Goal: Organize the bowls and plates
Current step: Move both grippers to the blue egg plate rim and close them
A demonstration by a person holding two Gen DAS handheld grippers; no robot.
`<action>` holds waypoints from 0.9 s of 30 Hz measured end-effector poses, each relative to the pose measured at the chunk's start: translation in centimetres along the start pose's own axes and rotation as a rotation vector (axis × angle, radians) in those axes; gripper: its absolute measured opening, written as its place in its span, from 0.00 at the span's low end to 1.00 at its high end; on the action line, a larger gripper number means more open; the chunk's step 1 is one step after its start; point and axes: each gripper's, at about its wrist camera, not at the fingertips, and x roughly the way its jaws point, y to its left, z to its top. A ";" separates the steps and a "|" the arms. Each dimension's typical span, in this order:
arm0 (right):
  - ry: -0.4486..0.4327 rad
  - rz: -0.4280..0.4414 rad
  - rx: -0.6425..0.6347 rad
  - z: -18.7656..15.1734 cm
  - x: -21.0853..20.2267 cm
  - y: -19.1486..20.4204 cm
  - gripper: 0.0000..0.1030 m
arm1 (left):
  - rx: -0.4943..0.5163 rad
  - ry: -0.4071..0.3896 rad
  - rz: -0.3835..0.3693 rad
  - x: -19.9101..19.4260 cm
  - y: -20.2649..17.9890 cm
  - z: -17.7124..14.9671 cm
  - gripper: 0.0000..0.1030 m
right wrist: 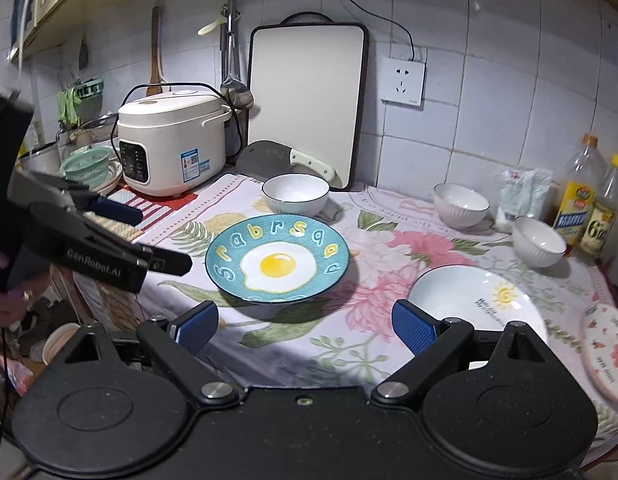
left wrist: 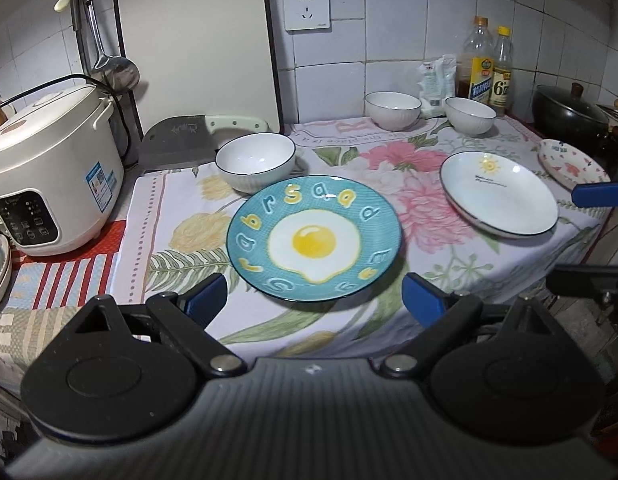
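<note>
A teal plate with a fried-egg picture (left wrist: 313, 240) (right wrist: 277, 260) lies in the middle of the floral cloth. Just behind it stands a white bowl (left wrist: 256, 168) (right wrist: 296, 194). Two more white bowls (left wrist: 393, 110) (left wrist: 471, 116) sit at the back right. To the right lie a white plate with a sun (left wrist: 499, 194) (right wrist: 477, 300) and a pink-patterned plate (left wrist: 571, 164) (right wrist: 609, 352). My left gripper (left wrist: 315, 296) (right wrist: 149, 236) is open and empty, just short of the teal plate. My right gripper (right wrist: 305, 322) is open and empty, near the table's front edge.
A rice cooker (left wrist: 49, 176) stands at the left. A cutting board (left wrist: 197, 48) leans on the wall with a cleaver (left wrist: 181, 144) at its foot. Oil bottles (left wrist: 489, 68) and a black wok (left wrist: 569, 112) are at the back right. The cloth hangs over the front edge.
</note>
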 end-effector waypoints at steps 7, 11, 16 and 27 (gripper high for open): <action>0.027 0.030 0.056 0.0 4.3 -0.2 0.93 | -0.011 0.016 -0.005 3.1 2.1 -0.7 0.92; 0.046 0.024 0.082 -0.1 7.1 -0.6 0.93 | -0.031 0.020 -0.005 5.3 3.5 -0.7 0.92; 0.065 0.011 0.095 -0.1 10.4 -0.6 0.93 | -0.057 0.043 0.014 8.3 5.0 -0.8 0.92; 0.035 -0.026 0.152 -0.5 14.6 -1.5 0.93 | -0.078 0.059 0.009 11.8 6.6 -1.0 0.90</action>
